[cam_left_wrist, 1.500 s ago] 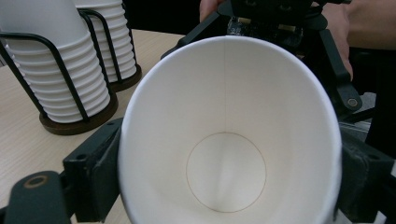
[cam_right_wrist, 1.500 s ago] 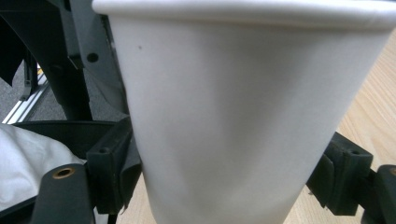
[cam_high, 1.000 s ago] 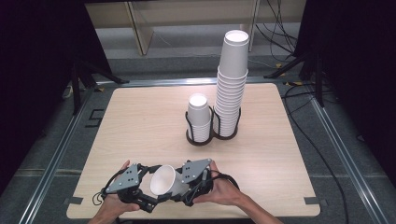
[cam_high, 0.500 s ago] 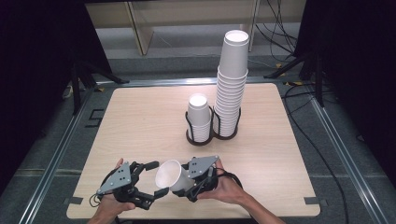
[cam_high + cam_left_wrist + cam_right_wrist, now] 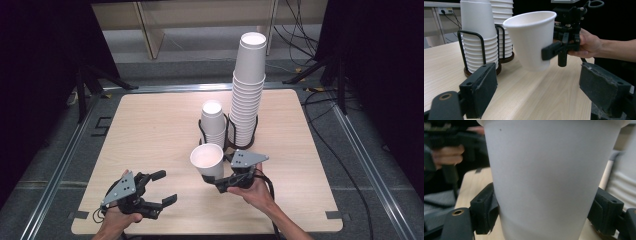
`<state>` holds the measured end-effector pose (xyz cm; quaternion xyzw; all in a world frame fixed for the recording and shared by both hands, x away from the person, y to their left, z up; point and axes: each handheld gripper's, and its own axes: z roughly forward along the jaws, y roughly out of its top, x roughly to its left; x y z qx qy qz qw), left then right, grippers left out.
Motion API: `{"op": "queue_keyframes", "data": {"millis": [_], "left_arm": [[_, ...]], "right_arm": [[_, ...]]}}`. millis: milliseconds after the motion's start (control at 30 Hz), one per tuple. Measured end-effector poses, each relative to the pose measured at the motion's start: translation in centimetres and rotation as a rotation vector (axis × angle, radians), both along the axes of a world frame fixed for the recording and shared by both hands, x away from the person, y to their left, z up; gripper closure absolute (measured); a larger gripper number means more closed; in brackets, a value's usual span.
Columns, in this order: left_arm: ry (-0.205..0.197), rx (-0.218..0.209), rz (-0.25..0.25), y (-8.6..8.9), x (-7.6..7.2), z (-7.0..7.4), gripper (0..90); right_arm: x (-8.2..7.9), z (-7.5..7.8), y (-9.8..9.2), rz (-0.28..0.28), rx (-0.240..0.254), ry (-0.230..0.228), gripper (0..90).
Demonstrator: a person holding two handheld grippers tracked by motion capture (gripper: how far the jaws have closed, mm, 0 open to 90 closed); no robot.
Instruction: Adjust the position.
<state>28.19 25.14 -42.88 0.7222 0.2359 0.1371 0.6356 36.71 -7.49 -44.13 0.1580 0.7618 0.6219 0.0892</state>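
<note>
At the near left edge of the table [image 5: 150, 125], the left gripper [image 5: 162, 187] sat low, its jaws having just narrowed with nothing between them. Right of it, the right gripper [image 5: 212, 181] pinched a single white paper cup [image 5: 206, 160], upright above the wood, just before the short stack [image 5: 213, 122] and tall stack [image 5: 247, 85] in the wire holder [image 5: 226, 142]. The carrying step seemed under way; next it likely needed lining up over the short stack.

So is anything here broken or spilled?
Nothing is spilled or broken. The right tool holds one white cup upright above the table, and both cup stacks stand straight in their black holder.
</note>
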Motion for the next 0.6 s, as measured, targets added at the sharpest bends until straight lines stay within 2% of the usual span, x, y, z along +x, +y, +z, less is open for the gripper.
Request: {"op": "queue_keyframes", "data": {"millis": [33, 67, 100, 133, 200, 233, 300, 333, 400, 433, 467, 500, 533, 567, 600], "left_arm": [[-0.003, -0.011, 0.001, 0.0, 0.1, -0.1, 14.6], [0.009, 0.0, 0.015, 0.0, 0.0, -0.1, 14.6], [0.01, 0.011, 0.017, 0.1, 0.1, -0.1, 14.6], [0.018, 0.008, 0.027, 0.1, 0.1, -0.3, 14.6], [0.028, 0.005, 0.031, 0.2, 0.3, -0.5, 14.6], [0.028, 0.013, 0.035, 0.3, 0.3, -0.5, 14.6], [0.036, 0.012, 0.046, 0.4, 0.4, -0.5, 14.6], [0.036, 0.013, 0.045, 0.4, 0.4, -0.6, 14.7], [0.04, 0.016, 0.047, 0.5, 0.4, -0.7, 14.6], [0.03, -0.002, 0.041, 0.4, 0.6, -0.8, 14.6], [0.044, 0.024, 0.055, 0.5, 0.5, -0.8, 14.6], [0.045, 0.026, 0.057, 0.6, 0.5, -0.8, 14.6], [0.051, 0.033, 0.062, 0.6, 0.5, -0.9, 14.7], [0.048, 0.017, 0.06, 0.6, 0.6, -1.0, 14.7], [0.043, 0.019, 0.056, 0.7, 0.7, -1.0, 14.7]], "right_arm": [[0.2, 0.0, -0.6, -0.027, 0.018, -0.004, 22.1], [0.3, 0.0, -1.0, -0.038, 0.027, 0.004, 22.1], [0.5, 0.0, -1.6, -0.072, 0.03, -0.01, 22.1], [0.6, 0.0, -2.0, -0.077, 0.034, 0.003, 22.1], [1.2, -0.2, -3.1, -0.114, 0.04, -0.01, 22.1], [1.2, -0.2, -3.7, -0.135, 0.033, 0.016, 22.1], [1.6, -0.3, -4.8, -0.193, 0.01, -0.038, 22.1], [1.7, -0.4, -5.3, -0.2, 0.011, 0.002, 22.1], [2.1, -0.4, -6.3, -0.242, 0.002, -0.044, 22.0], [2.1, -0.3, -6.8, -0.255, 0.0, -0.022, 22.0], [2.3, -0.4, -7.3, -0.277, 0.006, -0.035, 22.0], [2.3, -0.3, -7.6, -0.286, 0.015, -0.017, 22.0], [2.4, -0.3, -8.0, -0.297, 0.008, -0.038, 22.0], [2.4, -0.3, -8.5, -0.316, -0.002, -0.031, 22.0], [2.4, -0.3, -8.9, -0.335, -0.003, -0.039, 22.0]]}}
